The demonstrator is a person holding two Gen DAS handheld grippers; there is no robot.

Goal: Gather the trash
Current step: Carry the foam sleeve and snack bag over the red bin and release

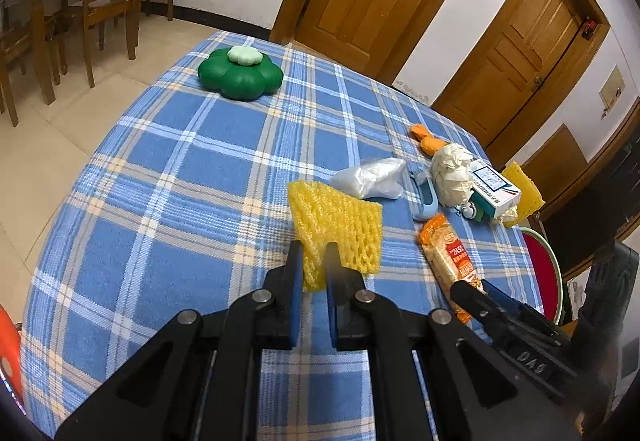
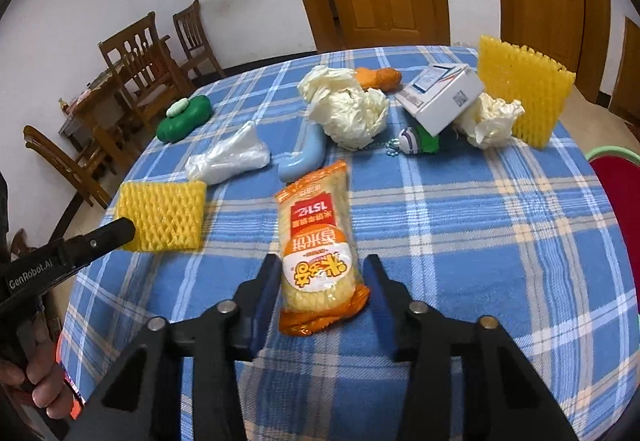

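- Gripping a yellow foam net (image 1: pixel 334 231), left gripper (image 1: pixel 314 253) has its jaws closed on the net's near edge; rest of the net lies flat on the blue plaid tablecloth (image 1: pixel 180 181).
- Right gripper (image 2: pixel 320 269) has jaws partly apart, straddling the near end of an orange snack packet (image 2: pixel 316 241); pads not clearly pressing it, packet flat on the cloth.
- Clear plastic bag (image 2: pixel 230 159) just behind the net, light blue curved thing (image 2: pixel 304 159) beside it.
- Crumpled paper wad (image 2: pixel 346 113) mid table, orange piece (image 2: pixel 378 77) behind it.
- White carton (image 2: pixel 444 95) tilted, leaning on a small green-and-white toy (image 2: pixel 418 143); second paper wad (image 2: pixel 490 121) to its right.
- Second yellow foam net (image 2: pixel 522 89) standing upright at the far right.
- Green flower-shaped container (image 1: pixel 240 75) well apart from the rest, far left.
- Red chair seat (image 2: pixel 618 177) at the table's right edge.
- Hand (image 2: pixel 44 381) holds the left gripper's handle, bottom left in right wrist view.
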